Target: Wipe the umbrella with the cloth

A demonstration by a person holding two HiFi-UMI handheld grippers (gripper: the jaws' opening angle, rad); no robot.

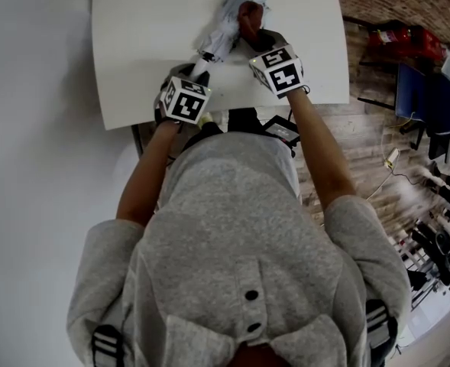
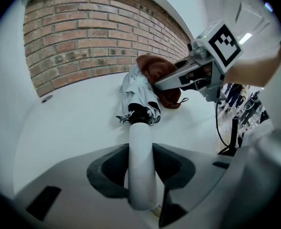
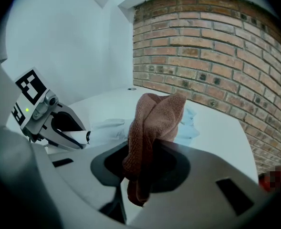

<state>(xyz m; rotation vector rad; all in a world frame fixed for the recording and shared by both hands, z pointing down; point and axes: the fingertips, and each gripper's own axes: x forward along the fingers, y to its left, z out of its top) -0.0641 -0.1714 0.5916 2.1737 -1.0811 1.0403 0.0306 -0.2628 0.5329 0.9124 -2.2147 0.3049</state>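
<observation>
Umbrella (image 1: pixel 226 27), folded pale-grey fabric with a white cylindrical handle, lies on the white worktop (image 1: pixel 144 48), its long axis running away from the left gripper (image 2: pixel 141 171), whose fingers clamp the handle; the right gripper (image 3: pixel 143 168), nearer the canopy, has its fingers pinching a bunched brown terry cloth (image 3: pixel 154 120) against the far end.

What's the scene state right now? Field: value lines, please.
surface: white table
umbrella: folded, canopy end resting on the table, white handle toward the person
cloth: brown, bunched, against the side of the folded canopy
left gripper: jaws closed on the umbrella's handle
right gripper: jaws closed on the cloth
task stage: cloth at the canopy, wiping looks under way
</observation>
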